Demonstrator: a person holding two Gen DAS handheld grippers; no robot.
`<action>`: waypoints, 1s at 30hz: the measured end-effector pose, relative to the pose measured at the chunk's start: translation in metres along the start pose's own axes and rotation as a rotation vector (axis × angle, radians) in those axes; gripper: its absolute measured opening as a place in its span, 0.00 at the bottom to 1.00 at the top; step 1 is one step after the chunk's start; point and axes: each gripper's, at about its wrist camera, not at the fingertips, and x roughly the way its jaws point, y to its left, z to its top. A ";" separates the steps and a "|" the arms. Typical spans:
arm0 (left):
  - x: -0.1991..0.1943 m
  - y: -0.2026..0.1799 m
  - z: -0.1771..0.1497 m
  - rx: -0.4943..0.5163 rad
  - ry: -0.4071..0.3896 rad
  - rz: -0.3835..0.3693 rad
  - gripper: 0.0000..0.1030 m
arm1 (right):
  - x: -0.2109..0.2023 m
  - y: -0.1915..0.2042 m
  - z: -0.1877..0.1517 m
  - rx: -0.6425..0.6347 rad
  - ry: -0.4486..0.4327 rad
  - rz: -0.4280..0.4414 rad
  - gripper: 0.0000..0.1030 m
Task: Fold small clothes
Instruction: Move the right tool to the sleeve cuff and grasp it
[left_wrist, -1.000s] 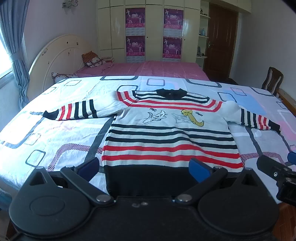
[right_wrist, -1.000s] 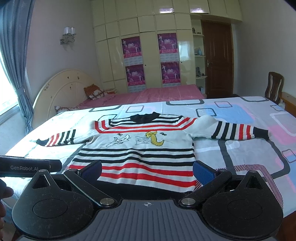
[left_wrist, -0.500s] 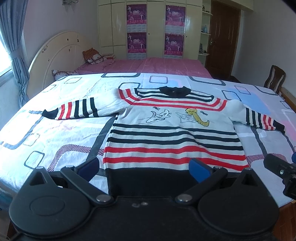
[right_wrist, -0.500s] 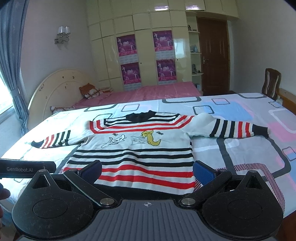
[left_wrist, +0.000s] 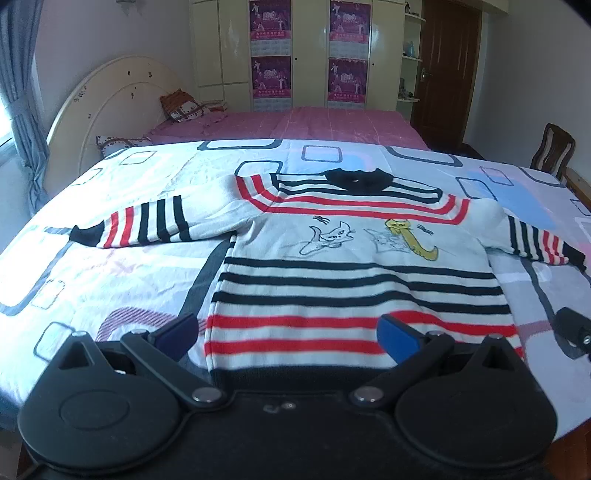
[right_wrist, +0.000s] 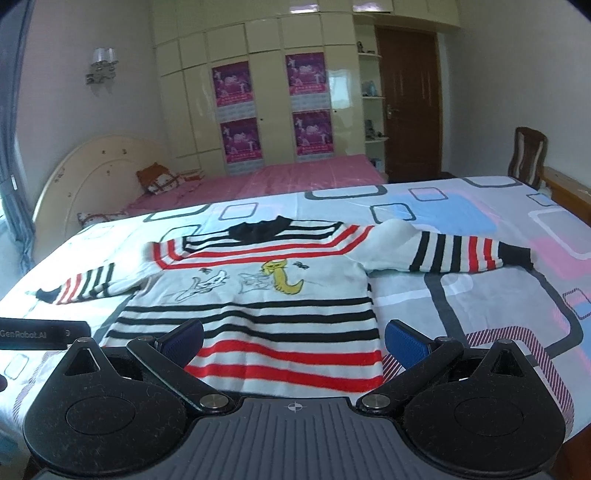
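A striped child's sweater (left_wrist: 354, 266) lies flat, sleeves spread, on the patterned bedspread (left_wrist: 110, 266), with the left gripper (left_wrist: 286, 334) and right gripper (right_wrist: 293, 341) both released above its hem

Striped sweater (right_wrist: 258, 295) flat on bedspread (right_wrist: 480, 295), sleeves spread; right gripper (right_wrist: 293, 341) wide apart over hem.

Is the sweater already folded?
No, the sweater lies flat on the bed with both sleeves spread out.
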 end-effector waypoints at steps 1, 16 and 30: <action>0.006 0.001 0.003 0.002 0.001 -0.001 1.00 | 0.005 -0.001 0.002 0.005 0.001 -0.011 1.00; 0.092 0.018 0.066 0.044 0.003 -0.061 0.99 | 0.079 -0.004 0.046 0.073 -0.003 -0.137 1.00; 0.150 -0.019 0.091 0.014 0.036 -0.031 0.97 | 0.135 -0.107 0.065 0.174 0.015 -0.199 1.00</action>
